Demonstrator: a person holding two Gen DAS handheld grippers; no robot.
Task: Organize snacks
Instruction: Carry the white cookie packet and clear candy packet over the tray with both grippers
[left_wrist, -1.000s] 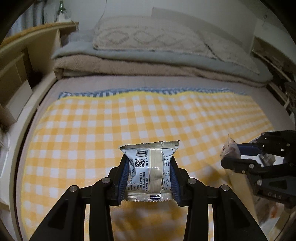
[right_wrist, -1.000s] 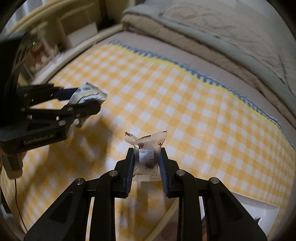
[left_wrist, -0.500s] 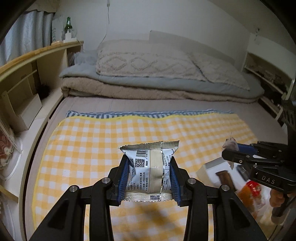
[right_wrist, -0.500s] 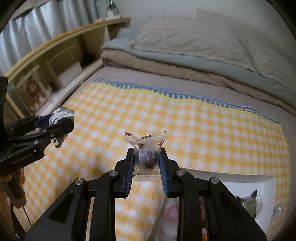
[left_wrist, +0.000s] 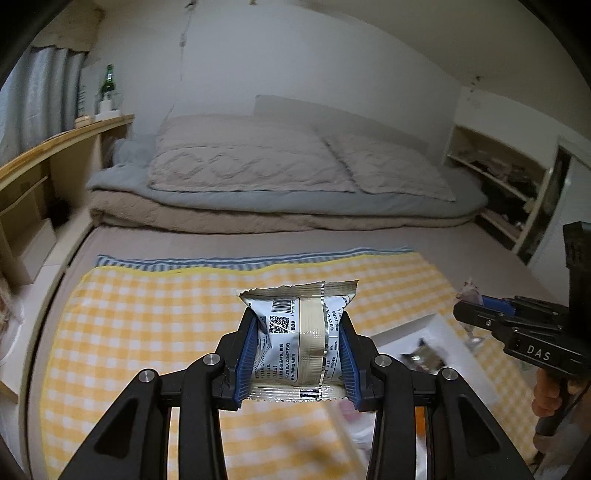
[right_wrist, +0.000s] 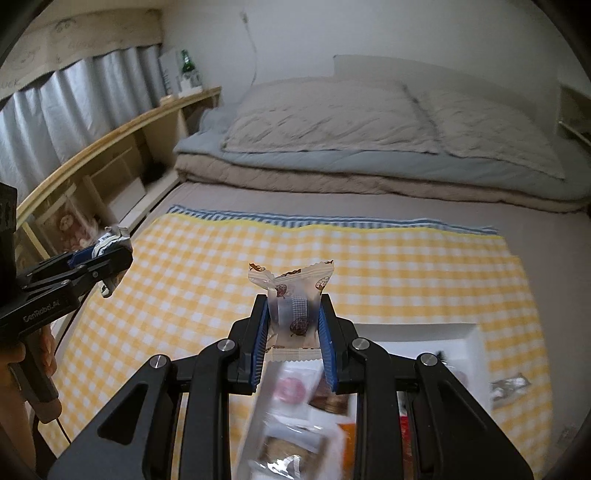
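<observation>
Left wrist view first: my left gripper (left_wrist: 297, 345) is clenched on a silver-and-white snack packet (left_wrist: 300, 339), its blue pads (left_wrist: 246, 360) pressing both sides, the packet held above the yellow checked cloth (left_wrist: 155, 317) spread on the bed. At the right edge I see my right gripper (left_wrist: 476, 308) from the side with a small wrapper (left_wrist: 467, 295) pinched at its tip, and below it a white tray (left_wrist: 430, 325) with a dark packet lying in it; the lower right is too blurred for me to read

Right wrist view: my right gripper (right_wrist: 293, 325) is grasping a clear cookie packet (right_wrist: 293, 306) with brown prints, upright between the pads, over the near edge of the cloth (right_wrist: 369, 266). Beneath it I see the white tray (right_wrist: 474, 336) and blurred snacks (right_wrist: 291, 391). At the left my left gripper (right_wrist: 110, 251) holds its packet (right_wrist: 110, 238) up. Folded bedding (right_wrist: 369, 162) lies beyond
</observation>
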